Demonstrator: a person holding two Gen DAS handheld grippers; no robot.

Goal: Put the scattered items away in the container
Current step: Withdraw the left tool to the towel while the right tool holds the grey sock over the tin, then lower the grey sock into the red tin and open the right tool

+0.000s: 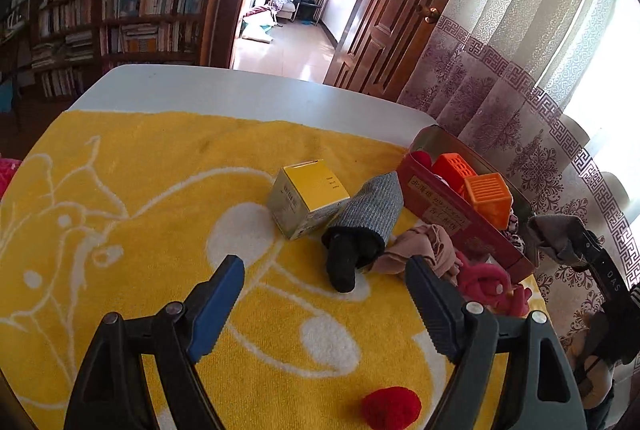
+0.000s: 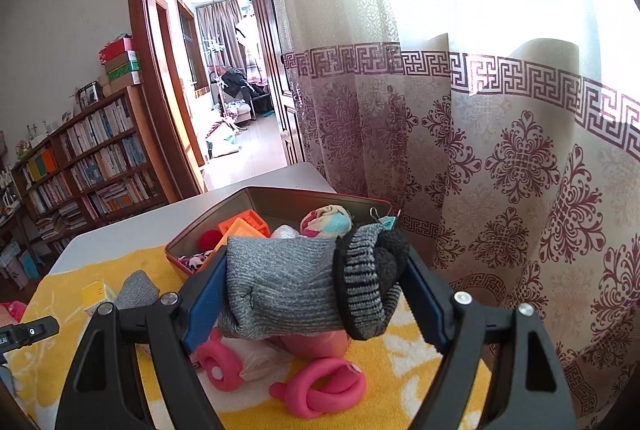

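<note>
My left gripper (image 1: 325,280) hangs over the yellow towel (image 1: 120,190) with its blue fingers (image 1: 216,304) spread wide and nothing between them; they touch nothing. Ahead of them, from left to right, lie one small yellow box (image 1: 306,200), one grey sock with a black toe (image 1: 360,226) leaning against it, one beige cloth bundle (image 1: 418,248) and one pink knotted tube (image 1: 490,284). A single red pompom (image 1: 391,408) sits on the towel close under my fingers.

My right gripper (image 2: 316,304) is clamped on a folded grey sock with a striped cuff (image 2: 288,290), pressed between both fingers and held up off the towel. Below it I can see two pink knotted tubes (image 2: 320,392).

The container is a red tin (image 2: 316,200) with a grey inside, standing at the far right edge of the towel beside the patterned curtain (image 2: 500,158). Inside I count two orange crates (image 1: 474,186), one red pompom (image 2: 210,239), one pastel striped sock (image 2: 326,222) and a spotted pink piece I cannot identify.
</note>
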